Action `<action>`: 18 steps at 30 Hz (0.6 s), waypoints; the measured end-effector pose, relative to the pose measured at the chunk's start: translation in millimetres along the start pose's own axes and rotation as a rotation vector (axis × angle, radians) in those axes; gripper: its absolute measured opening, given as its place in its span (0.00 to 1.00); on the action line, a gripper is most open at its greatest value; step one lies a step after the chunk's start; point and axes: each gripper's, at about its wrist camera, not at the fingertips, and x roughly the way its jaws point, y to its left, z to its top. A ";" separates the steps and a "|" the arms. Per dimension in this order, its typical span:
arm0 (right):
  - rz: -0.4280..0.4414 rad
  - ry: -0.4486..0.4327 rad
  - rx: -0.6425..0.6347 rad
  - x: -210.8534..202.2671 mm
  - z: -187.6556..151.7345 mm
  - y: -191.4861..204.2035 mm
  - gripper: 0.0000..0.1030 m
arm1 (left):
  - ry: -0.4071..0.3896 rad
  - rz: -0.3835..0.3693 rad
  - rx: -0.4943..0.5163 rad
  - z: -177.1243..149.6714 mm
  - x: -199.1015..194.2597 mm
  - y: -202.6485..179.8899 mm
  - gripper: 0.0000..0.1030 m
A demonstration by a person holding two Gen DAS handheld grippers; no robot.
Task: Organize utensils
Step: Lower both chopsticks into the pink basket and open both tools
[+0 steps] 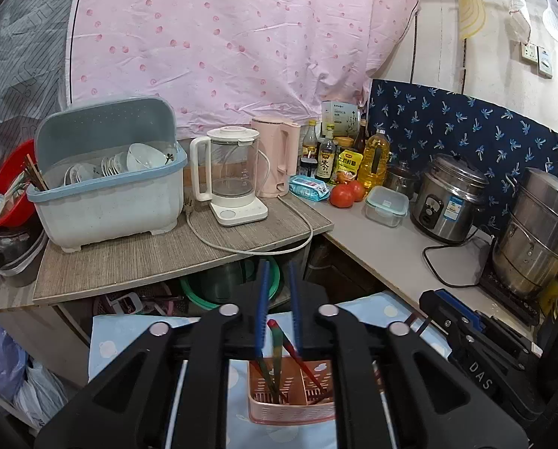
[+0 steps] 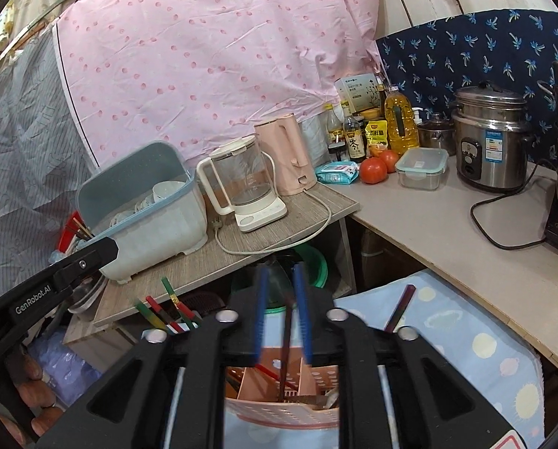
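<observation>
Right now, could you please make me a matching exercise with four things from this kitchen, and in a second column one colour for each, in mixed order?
Things:
1. utensil basket
2. dish rack
3. tomatoes
4. oil bottle

Colours:
A. red
B. yellow
C. pink
D. white with a blue rim

Pairs: 1-C, 2-D, 3-A, 4-B

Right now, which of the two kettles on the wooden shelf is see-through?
The white kettle with the clear glass body is see-through. It stands between the dish box and the pink kettle, which is solid all over.
</observation>
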 end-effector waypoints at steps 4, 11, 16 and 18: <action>-0.003 -0.008 -0.003 -6.8 -3.2 1.8 0.30 | 0.000 0.010 -0.002 -4.2 -2.8 -1.1 0.37; 0.004 -0.005 -0.001 -22.0 -11.7 1.9 0.30 | 0.012 0.001 0.008 -13.8 -13.2 -6.5 0.37; 0.012 0.006 0.002 -35.8 -24.3 2.9 0.30 | 0.027 -0.002 0.027 -26.5 -24.8 -12.9 0.37; 0.017 0.011 0.002 -42.3 -30.4 3.7 0.30 | 0.033 -0.009 0.032 -33.6 -30.7 -15.4 0.37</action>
